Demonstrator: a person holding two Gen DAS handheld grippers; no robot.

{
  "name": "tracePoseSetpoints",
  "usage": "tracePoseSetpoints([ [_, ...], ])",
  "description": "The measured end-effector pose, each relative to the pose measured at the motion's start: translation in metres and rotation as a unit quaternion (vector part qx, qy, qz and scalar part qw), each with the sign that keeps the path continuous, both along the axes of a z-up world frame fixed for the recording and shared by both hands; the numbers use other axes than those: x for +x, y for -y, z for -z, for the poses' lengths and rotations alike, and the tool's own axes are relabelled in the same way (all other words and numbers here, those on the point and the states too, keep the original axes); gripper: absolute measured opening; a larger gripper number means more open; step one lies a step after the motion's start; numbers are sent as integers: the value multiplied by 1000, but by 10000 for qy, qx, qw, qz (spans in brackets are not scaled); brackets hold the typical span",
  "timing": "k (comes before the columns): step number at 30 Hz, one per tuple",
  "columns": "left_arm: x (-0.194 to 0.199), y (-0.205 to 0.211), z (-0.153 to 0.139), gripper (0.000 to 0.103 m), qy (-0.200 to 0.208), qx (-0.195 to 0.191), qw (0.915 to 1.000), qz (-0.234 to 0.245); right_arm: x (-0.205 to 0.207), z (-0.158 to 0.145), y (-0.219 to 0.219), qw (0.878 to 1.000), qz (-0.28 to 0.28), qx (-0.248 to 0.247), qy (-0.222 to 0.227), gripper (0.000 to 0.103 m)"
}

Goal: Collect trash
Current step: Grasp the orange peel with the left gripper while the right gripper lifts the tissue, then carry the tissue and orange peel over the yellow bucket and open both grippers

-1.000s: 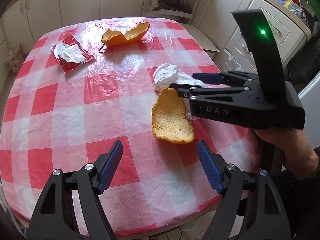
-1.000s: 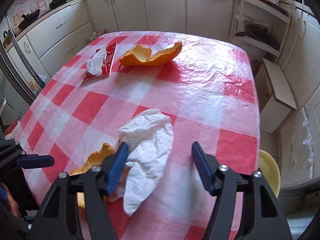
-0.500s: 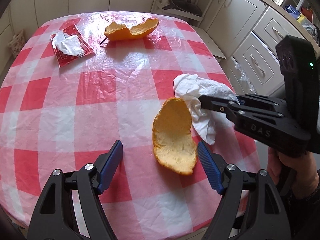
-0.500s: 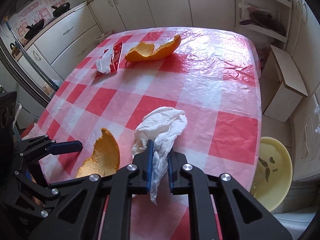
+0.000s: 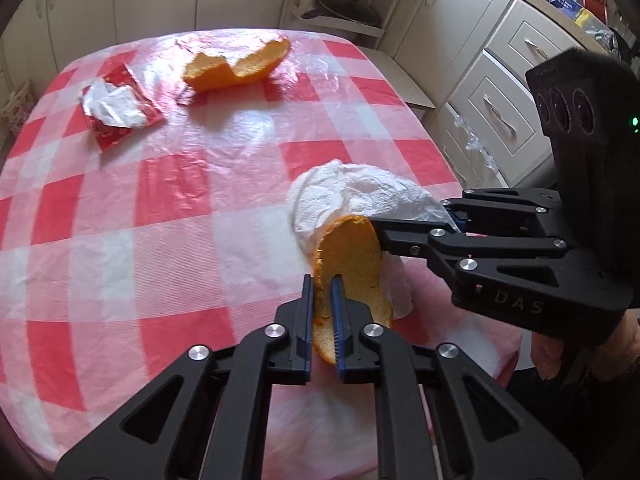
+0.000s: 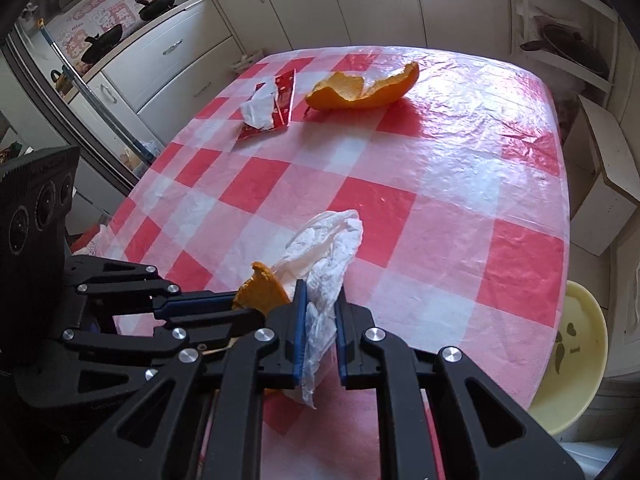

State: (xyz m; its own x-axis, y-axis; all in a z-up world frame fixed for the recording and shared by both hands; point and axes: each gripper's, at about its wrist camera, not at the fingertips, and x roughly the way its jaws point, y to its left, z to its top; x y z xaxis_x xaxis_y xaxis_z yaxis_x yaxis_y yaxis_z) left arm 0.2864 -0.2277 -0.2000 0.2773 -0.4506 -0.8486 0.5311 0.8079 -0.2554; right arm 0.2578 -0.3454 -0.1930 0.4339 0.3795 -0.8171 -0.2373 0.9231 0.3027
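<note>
Left gripper (image 5: 323, 312) clamped on the rim of a peel (image 5: 352, 264); right gripper (image 6: 320, 320) clamped on a tissue (image 6: 324, 248). Both items are held just above the table's (image 6: 440, 200) near edge, touching each other. The peel looks light, curved and fairly stiff, best taken by its edge; the tissue is soft and crushes anywhere. Only the right view shows the yellow bin (image 6: 576, 360) beside the table.

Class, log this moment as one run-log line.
left gripper: shut on orange peel | right gripper: shut on paper towel | table: second peel, red wrapper
</note>
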Motion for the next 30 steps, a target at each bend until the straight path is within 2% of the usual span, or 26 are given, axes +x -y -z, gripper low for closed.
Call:
tracePoseSetpoints([
  [1, 1, -8, -3, 6, 32, 19, 10000, -72, 0, 0, -2, 10000, -30, -70, -6, 16],
  [2, 2, -16, -5, 5, 73, 68, 9998, -171, 1, 0, -3, 9999, -36, -161, -14, 31],
  [4, 5, -34, -8, 5, 88, 117, 9992, -379, 0, -1, -2, 9990, 17, -443, 82, 50],
  [7, 9, -54, -11, 5, 133, 258, 9978, -602, -1, -5, 5, 9973, 193, -673, 221, 56],
  [9, 12, -63, -10, 5, 65, 267, 9975, -644, -1, -9, 8, 9975, 260, -562, 341, 57],
  [11, 13, -68, -8, 7, 18, 283, 9971, -700, -1, -12, 2, 9980, 141, -437, 426, 66],
  [13, 15, -70, -5, 12, -44, 299, 9972, -690, -2, -10, -14, 9972, -118, -590, 452, 69],
  [17, 15, -66, -3, 36, 43, 360, 9972, -660, 0, 5, -31, 9949, -330, -902, 300, 69],
  [20, 18, -61, 0, 40, 50, 377, 9972, -642, 2, 10, -32, 9951, -328, -891, 277, 65],
  [21, 19, -57, 3, 40, 19, 374, 9973, -631, 2, 9, -31, 9953, -313, -871, 289, 61],
  [22, 18, -55, 5, 40, 32, 385, 9973, -619, 2, 8, -29, 9957, -292, -825, 288, 50],
  [23, 17, -52, 5, 35, 107, 423, 9973, -592, 3, 7, -28, 9963, -266, -778, 270, 39],
  [24, 14, -48, 5, 27, 151, 464, 9976, -501, 4, 7, -26, 9966, -235, -747, 255, 34],
  [25, 12, -45, 5, 16, 142, 476, 9979, -417, 4, 7, -24, 9969, -214, -720, 245, 27],
  [28, 9, -45, 0, 7, 223, 381, 9982, -395, 2, 6, -22, 9970, -213, -696, 266, 21],
  [30, 10, -50, -4, 6, 220, 274, 9982, -477, 1, 4, -21, 9971, -197, -678, 289, 20],
])
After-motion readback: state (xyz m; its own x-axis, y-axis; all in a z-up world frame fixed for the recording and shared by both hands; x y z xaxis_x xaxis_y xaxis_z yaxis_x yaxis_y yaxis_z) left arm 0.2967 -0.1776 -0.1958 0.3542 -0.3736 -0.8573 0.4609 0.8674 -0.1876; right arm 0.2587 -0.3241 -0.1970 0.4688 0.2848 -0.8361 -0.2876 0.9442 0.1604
